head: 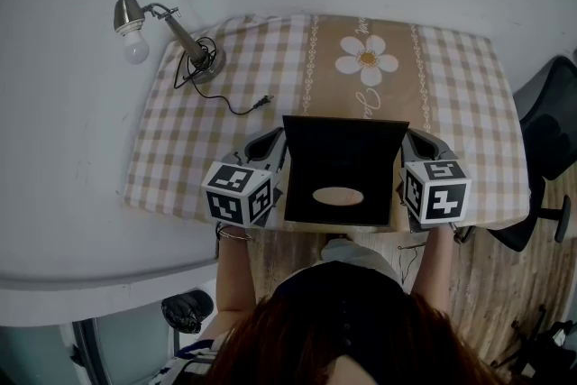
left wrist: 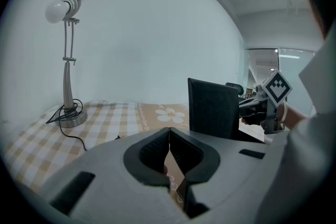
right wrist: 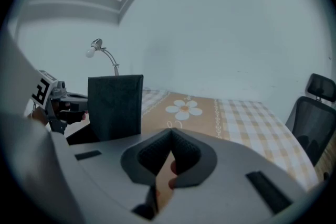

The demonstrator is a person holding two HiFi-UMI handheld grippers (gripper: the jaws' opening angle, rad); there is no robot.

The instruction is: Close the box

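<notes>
A black box stands open near the table's front edge, between my two grippers. Its lid is upright at the far side, also visible as a dark panel, the lid, in the right gripper view. A pale oval object lies inside the box. My left gripper sits just left of the box, its jaws shut tip to tip with nothing between them. My right gripper sits just right of the box, also shut and holding nothing.
A desk lamp stands at the far left corner of the checked tablecloth, its cable and plug trailing toward the box. A black office chair is beside the table's right edge. A flower print lies beyond the box.
</notes>
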